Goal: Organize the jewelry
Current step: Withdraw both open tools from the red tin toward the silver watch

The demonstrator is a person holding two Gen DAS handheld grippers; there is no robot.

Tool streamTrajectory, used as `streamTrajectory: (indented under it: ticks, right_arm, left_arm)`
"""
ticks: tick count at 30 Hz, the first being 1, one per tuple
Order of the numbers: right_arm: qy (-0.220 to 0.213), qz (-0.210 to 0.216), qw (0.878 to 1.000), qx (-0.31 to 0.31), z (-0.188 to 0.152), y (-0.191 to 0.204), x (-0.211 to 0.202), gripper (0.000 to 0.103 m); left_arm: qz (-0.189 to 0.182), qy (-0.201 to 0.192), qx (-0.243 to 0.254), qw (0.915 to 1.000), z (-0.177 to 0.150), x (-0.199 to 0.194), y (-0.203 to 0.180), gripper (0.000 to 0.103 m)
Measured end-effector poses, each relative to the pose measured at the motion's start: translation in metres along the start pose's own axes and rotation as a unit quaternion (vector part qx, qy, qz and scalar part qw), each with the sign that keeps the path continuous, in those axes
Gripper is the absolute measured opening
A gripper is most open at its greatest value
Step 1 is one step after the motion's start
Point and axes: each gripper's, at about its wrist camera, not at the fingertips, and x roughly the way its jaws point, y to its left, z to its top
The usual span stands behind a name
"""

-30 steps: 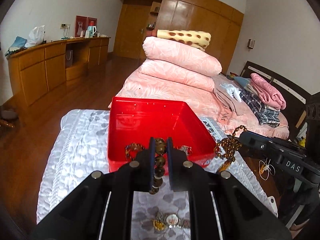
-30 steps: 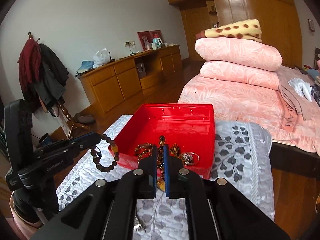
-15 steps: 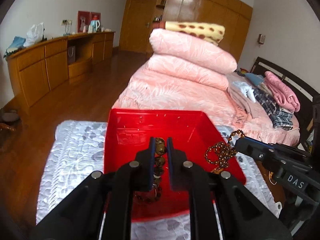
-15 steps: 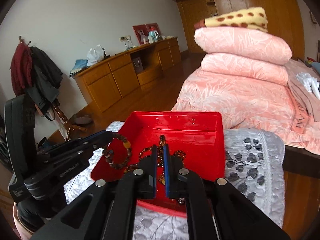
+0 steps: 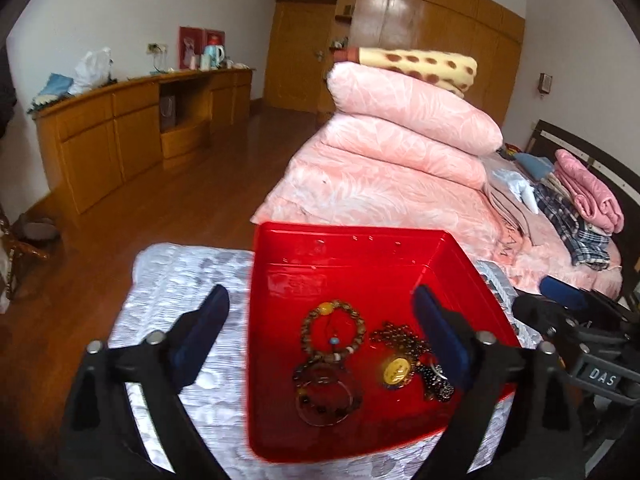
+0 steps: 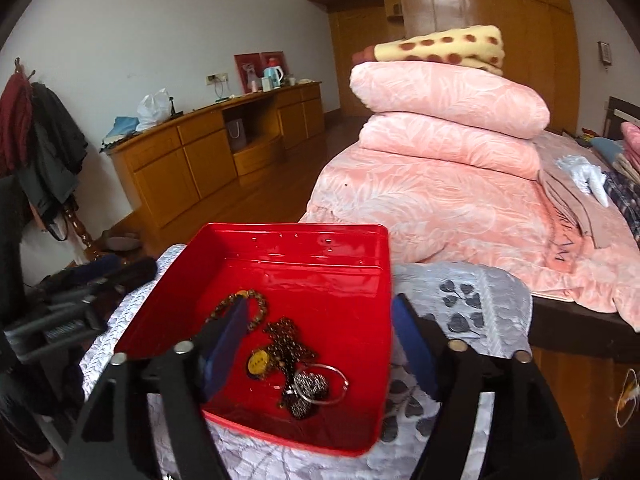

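Jewelry lies heaped in the red tray [image 5: 360, 248] on the table [image 5: 180, 280]: beaded bracelet [image 5: 333, 320], chain [image 6: 288, 340]. Left gripper [image 5: 320, 328] and right gripper [image 6: 316, 340] hang over it, jaws opening wide, nothing between; strands could tangle, or a finger [image 5: 438, 332] nudge the tray off

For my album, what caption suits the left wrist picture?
Left gripper opening over a red tray of beaded bracelets.

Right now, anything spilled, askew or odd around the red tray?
Nothing spilled: the bead bracelet, the chain with the yellow pendant and the rest lie inside the red tray. Only oddity: they lie tangled in one heap. Both the left gripper and right gripper are opening, nothing between the jaws.
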Motion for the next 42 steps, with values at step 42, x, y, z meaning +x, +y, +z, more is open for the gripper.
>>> streamTrajectory:
  ticks: [42]
  right_arm:
    - [0.051,0.065,0.996,-0.016,-0.131,0.049,-0.094,0.097]
  left_arm:
    - [0.017,0.024,0.009,0.9995,-0.148,-0.145,0.008,0.097]
